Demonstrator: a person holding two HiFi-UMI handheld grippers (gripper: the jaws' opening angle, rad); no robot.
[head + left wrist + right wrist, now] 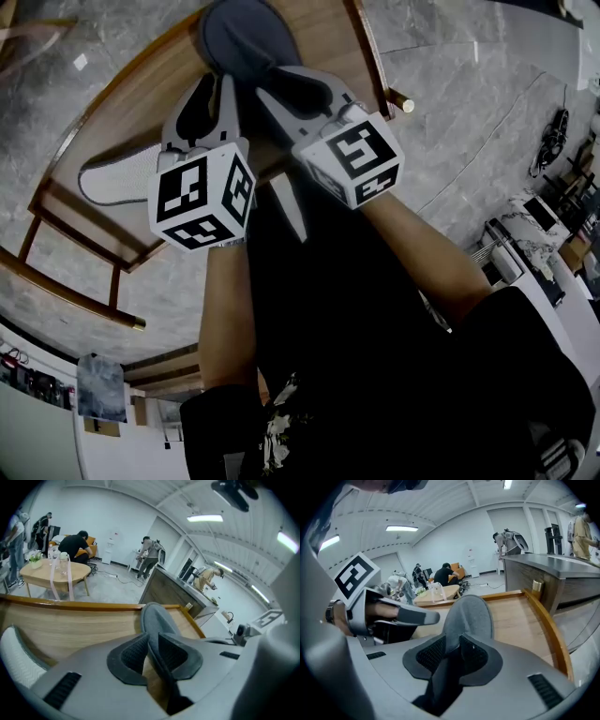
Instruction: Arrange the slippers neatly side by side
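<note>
A grey slipper lies at the far side of a wooden tray table, with a white slipper to its left. My right gripper is shut on the grey slipper's near end, and the slipper fills the gap between its pads. My left gripper stands beside it, open. In the left gripper view the slipper's thin edge runs between the jaws against the right pad, and wood shows on its other side. The white slipper sits at the lower left.
The tray table has a raised wooden rim and brass-capped ends, and it stands on a grey marble floor. A dark counter, a round table and several people are far behind.
</note>
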